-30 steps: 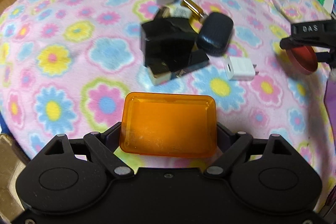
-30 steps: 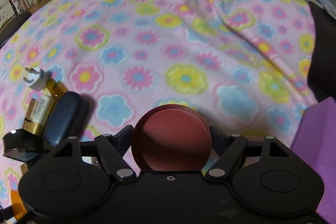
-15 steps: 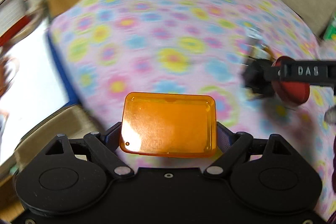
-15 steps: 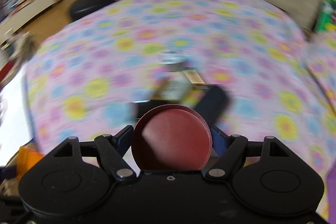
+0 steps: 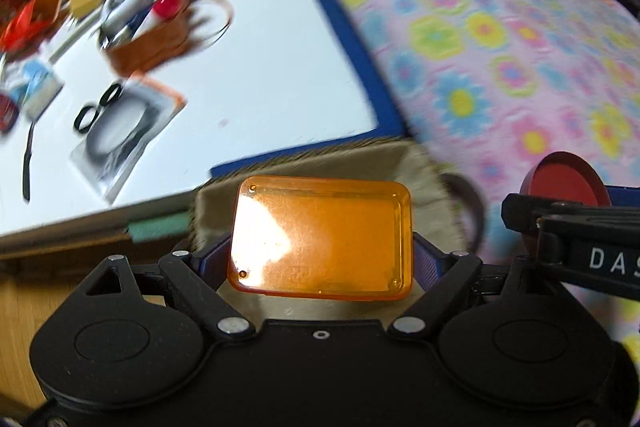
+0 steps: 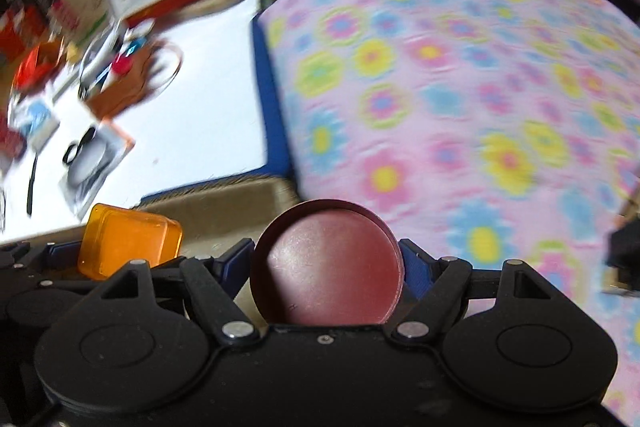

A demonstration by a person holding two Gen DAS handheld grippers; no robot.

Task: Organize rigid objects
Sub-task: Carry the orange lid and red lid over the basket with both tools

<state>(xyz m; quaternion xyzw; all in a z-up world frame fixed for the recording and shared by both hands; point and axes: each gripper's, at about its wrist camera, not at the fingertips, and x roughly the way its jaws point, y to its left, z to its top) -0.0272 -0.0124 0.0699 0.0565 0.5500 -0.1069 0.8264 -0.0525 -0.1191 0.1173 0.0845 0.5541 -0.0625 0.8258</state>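
Orange rectangular lid [image 5: 322, 237] sits clamped between the left gripper [image 5: 320, 259] fingers, over a beige fabric bin [image 5: 424, 163]. Round dark-red lid [image 6: 326, 265] is pinched in the right gripper [image 6: 326, 267], just beside the left one, near the floral blanket [image 6: 460, 99]. One lid per gripper, two total.

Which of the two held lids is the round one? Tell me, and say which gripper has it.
The dark red lid, clamped in the right gripper, is round. The orange lid in the left gripper is rectangular with rounded corners and translucent.
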